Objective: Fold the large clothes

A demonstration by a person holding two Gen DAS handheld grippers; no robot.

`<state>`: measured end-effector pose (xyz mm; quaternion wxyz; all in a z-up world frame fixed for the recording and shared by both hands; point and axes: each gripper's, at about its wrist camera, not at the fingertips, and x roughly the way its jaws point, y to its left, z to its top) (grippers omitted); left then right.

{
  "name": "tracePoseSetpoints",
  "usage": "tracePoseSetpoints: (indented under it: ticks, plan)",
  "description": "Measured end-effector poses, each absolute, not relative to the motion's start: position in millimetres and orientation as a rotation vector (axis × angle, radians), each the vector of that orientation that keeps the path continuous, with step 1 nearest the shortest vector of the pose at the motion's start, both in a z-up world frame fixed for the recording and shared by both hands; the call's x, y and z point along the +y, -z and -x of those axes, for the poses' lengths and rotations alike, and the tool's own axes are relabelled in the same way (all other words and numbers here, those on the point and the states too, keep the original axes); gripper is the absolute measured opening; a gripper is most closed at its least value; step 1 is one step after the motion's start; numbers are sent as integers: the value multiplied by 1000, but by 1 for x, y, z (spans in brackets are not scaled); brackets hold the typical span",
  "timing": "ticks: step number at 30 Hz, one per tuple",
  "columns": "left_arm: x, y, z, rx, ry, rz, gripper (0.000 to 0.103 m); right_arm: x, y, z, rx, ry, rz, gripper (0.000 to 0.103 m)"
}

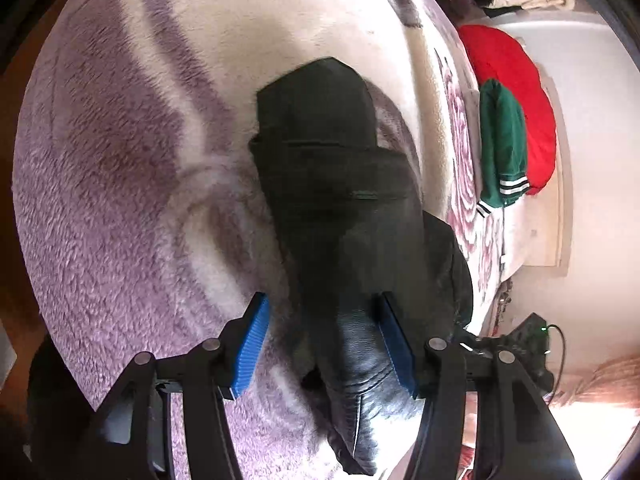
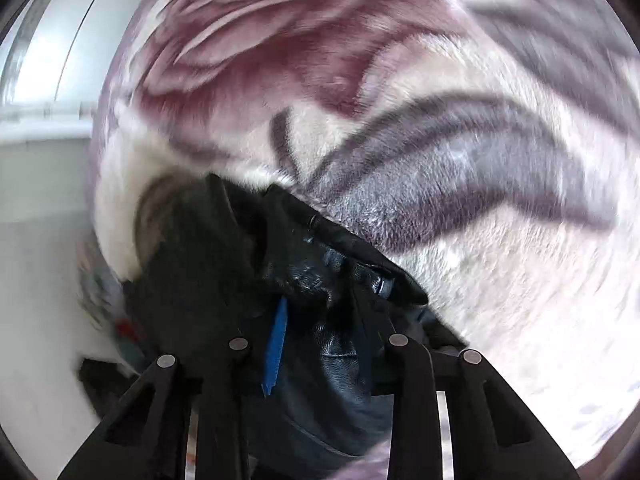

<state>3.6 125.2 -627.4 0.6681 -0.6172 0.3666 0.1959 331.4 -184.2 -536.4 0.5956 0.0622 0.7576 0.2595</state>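
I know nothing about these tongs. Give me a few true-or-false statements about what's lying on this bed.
1. A black leather garment lies on a fluffy pink-and-cream floral blanket. True.
2. The left tongs are clamped tight on the blanket. False: their blue pads stand apart, either side of the leather.
3. A green jacket with striped cuffs lies against a red garment. True.
4. The right tongs hover over bare blanket. False: black leather fills the gap between them.

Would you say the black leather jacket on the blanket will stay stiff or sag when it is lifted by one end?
Likely floppy: the black leather jacket lies in soft, creased folds on the fleece blanket. Probably heavy for its size, since the leather looks thick where it bunches in the right tongs. Its glossy surface may slip between the pads.
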Motion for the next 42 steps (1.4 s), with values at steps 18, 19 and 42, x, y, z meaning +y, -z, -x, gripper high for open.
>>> tracePoseSetpoints:
  ticks: [18,19,42]
  plan:
    - [159,602,-63,612,-440,1284,12,-66,512,-341,1638,-892,228,4]
    - [166,605,-54,595,-437,1302,12,-74,513,-351,1672,-857,99,4]
    - [146,681,-57,715,-272,1589,59,-253,523,-283,1831,-668,-445,97]
